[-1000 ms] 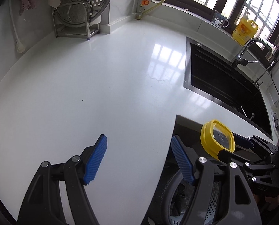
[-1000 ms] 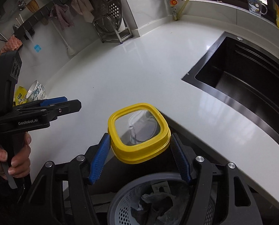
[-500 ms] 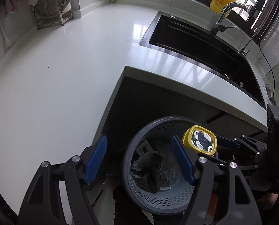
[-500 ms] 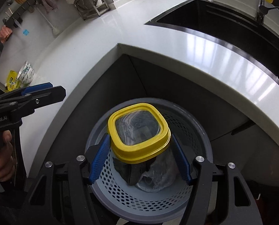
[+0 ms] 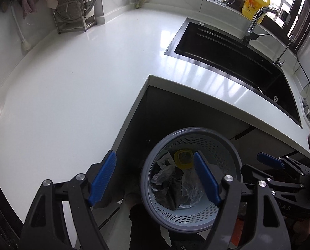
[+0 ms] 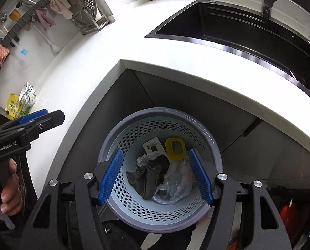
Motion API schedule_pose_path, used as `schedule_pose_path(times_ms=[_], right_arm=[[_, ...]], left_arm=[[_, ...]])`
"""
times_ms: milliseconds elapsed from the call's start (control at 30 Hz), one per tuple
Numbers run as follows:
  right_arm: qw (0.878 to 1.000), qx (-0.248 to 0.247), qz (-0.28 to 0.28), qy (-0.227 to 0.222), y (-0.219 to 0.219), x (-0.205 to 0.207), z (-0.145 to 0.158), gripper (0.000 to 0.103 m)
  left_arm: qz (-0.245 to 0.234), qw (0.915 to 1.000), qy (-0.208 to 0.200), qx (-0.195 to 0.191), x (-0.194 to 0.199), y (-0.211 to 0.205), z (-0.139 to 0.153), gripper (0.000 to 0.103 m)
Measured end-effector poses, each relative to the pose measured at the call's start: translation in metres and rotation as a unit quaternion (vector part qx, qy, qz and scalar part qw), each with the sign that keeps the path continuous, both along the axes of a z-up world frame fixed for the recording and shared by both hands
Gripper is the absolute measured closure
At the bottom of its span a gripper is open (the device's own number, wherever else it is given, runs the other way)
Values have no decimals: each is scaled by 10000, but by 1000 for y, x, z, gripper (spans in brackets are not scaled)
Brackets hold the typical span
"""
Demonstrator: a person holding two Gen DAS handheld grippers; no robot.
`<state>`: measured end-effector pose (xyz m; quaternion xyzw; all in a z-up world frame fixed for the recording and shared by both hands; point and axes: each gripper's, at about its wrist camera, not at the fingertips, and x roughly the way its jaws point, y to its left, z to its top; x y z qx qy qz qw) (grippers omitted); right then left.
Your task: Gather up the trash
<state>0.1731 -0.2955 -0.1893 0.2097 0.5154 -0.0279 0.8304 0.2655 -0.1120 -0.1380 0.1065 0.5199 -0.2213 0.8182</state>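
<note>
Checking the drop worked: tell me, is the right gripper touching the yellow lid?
Apart. The right wrist view shows the yellow lid lying in the bin, well below the right gripper and its open jaws.

Both wrist fisheyes: steeply downward, moderately near. Shared: round grey perforated plastic waste basket lower centre; white glossy countertop above.

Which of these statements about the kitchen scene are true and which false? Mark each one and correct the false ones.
1. The yellow lid lies inside the bin. True.
2. The right gripper holds the yellow lid. False: its jaws are empty above the bin.
3. The bin stands on the countertop. False: it stands below the counter's edge.
4. A clear plastic bag lies in the bin. True.
5. The sink is white. False: it is black.
</note>
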Motion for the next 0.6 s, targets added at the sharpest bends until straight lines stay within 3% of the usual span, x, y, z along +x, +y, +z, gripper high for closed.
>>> schedule_pose_path(times_ms=[600], right_arm=[[9998,-33,-190,108,0,-24,21,37]], left_arm=[[26,9999,-157,64,-29,1,33,24]])
